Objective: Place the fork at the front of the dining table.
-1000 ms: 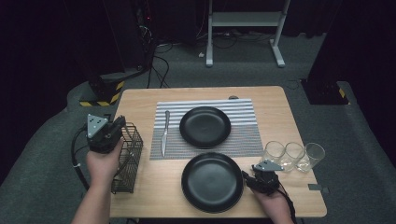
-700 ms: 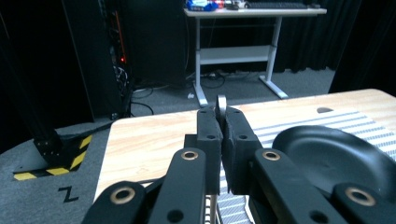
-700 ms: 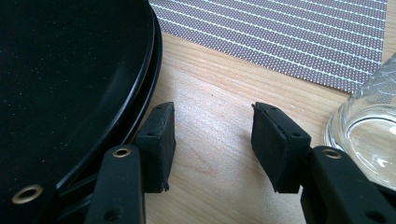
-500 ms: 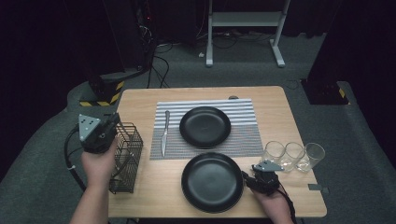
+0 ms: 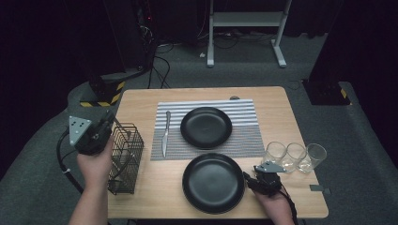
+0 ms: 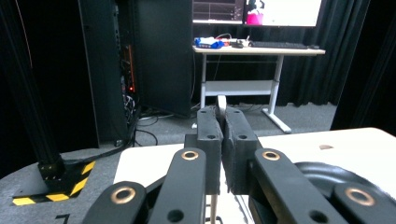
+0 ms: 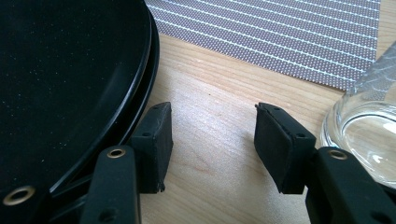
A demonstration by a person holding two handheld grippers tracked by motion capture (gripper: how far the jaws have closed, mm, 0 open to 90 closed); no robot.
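Wire basket stands at the bench's left edge beside the left gripper, fingers pressed together and empty, while rightward the near black plate lies just left of the right gripper, fingers spread, just opening over bare wood.

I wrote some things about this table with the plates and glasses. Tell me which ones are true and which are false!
1. Two black plates are on the table. True: the far plate lies on the striped mat, the near plate on bare wood.
2. Five glasses stand in a row. False: three glasses.
3. The knife lies on the mat. True.
4. The right claw is shut. False: it is open, with nothing between its jaws.
5. The wire basket is at the table's right edge. False: the left edge.
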